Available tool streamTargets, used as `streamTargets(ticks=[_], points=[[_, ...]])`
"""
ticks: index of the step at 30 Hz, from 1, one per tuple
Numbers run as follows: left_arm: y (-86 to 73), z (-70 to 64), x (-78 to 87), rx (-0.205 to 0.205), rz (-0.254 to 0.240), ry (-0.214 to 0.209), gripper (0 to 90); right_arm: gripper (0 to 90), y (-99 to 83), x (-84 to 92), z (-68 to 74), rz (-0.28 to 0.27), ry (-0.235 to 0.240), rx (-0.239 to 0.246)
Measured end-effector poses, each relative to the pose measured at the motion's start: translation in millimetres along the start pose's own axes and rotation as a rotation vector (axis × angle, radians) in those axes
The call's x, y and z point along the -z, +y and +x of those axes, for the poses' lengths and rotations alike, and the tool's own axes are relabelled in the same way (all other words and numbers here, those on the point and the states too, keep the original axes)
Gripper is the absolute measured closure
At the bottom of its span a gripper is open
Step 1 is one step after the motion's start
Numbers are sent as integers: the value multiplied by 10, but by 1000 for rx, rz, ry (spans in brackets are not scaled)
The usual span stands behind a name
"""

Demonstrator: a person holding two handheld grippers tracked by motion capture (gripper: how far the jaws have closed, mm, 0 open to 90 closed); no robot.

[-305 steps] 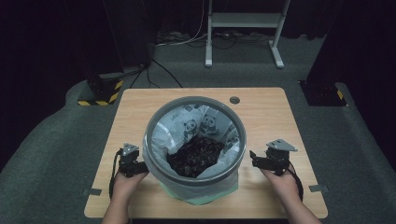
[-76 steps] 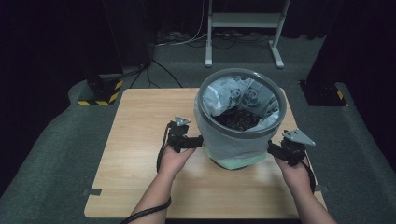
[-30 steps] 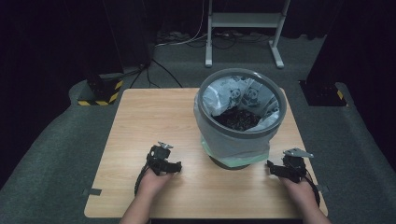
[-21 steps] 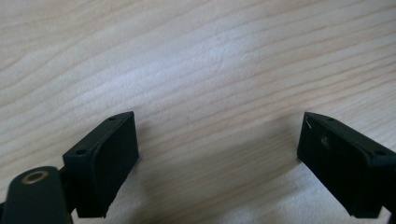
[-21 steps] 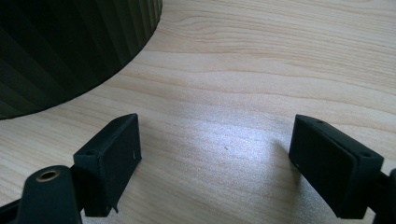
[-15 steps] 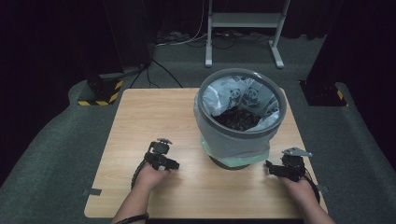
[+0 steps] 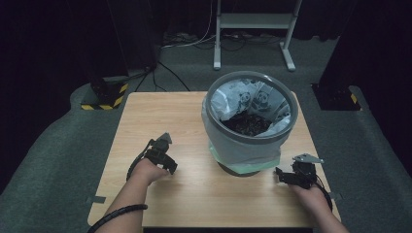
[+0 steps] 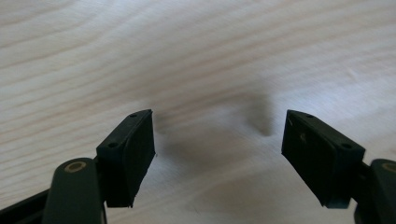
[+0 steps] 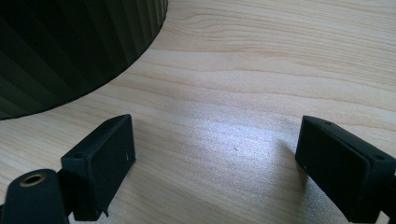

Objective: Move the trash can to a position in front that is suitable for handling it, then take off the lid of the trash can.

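On the pale wooden worktop [image 7: 194,194], at left: left gripper [image 7: 165,145], tilted, jaws wide apart with nothing between, just been closing a little. Right of centre: round grey plastic bin [image 7: 233,145] with panda-print liner, dark debris inside, upright, well apart from left gripper. At right, near bin's base: right gripper [image 7: 282,175], jaws spread wide, empty, just been opening slightly.
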State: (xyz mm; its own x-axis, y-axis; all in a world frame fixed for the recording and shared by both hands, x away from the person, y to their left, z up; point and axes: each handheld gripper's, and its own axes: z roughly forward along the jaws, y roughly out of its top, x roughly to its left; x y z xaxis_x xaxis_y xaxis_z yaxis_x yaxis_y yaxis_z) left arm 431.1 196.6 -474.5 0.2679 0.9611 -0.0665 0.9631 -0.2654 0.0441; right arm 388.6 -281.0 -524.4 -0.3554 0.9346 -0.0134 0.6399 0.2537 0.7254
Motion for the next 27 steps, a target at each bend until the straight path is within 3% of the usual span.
streamTargets(ticks=[5,6,9,19,27], points=[[14,-63,-5,14,32,-7,280,110,2,-6,4,-1,3,4],[25,-62,-17,49,54,-18,285,109,5,-6,3,1,5,6],[41,-22,25,80,69,-30,313,106,16,-13,1,7,11,12],[18,104,371,137,3,-28,408,102,26,-19,3,12,16,11],[83,163,541,159,4,-39,441,96,27,-24,1,10,12,12]])
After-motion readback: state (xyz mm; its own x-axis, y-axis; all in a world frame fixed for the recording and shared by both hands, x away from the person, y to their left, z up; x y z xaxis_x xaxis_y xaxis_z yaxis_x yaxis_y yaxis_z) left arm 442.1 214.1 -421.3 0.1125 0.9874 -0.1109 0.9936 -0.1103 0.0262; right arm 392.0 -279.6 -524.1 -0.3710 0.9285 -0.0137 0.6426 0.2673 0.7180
